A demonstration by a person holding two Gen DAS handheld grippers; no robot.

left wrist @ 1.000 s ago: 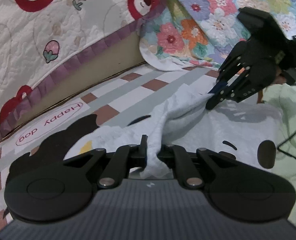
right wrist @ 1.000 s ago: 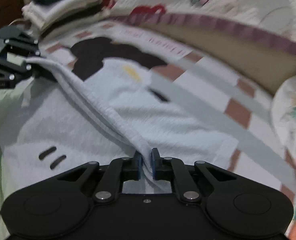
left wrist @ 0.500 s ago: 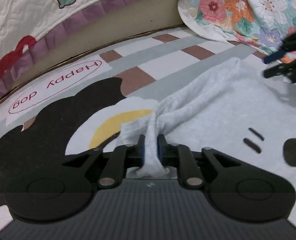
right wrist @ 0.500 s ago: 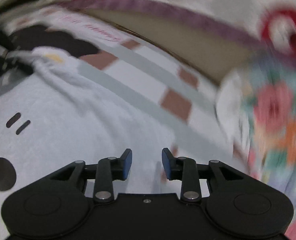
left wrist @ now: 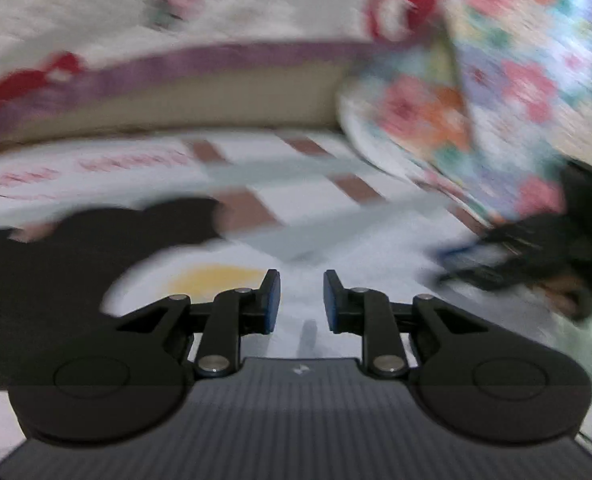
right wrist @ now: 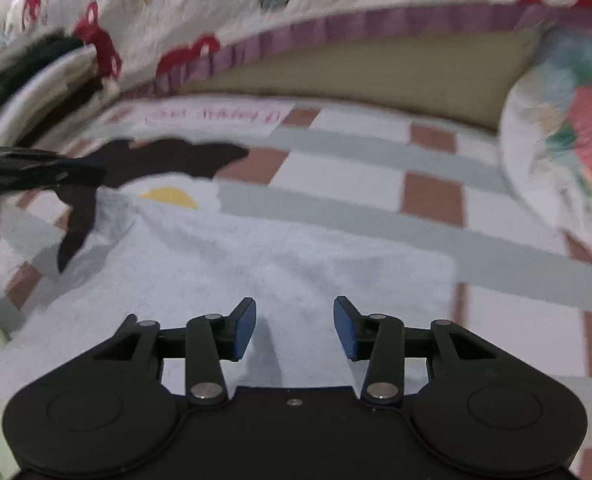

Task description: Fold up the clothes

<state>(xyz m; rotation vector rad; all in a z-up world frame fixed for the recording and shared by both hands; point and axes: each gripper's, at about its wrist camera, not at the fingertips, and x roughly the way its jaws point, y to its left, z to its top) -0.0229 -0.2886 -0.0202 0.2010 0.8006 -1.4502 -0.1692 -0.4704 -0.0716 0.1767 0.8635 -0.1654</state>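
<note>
Left wrist — gripper [left wrist: 298,300] now empty

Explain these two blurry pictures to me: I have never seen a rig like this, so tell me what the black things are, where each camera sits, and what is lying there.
No robot is here. A person holds a black two-finger gripper in each hand, and a wide-angle camera on each one looks forward along its fingers. One picture comes from the left gripper, the other from the right gripper. Both stand open, their blue-padded fingers apart, with nothing between them.

Under them lies a pale grey-white fleecy garment, spread flat on a checked bedsheet with brown squares and grey stripes. The dark blurred shape at the left edge of the right view is the other gripper.

Behind runs a white quilt with red bears and a purple border, to the right a flowered quilt, and at far left a stack of folded clothes. Motion blur hides finer detail.
</note>
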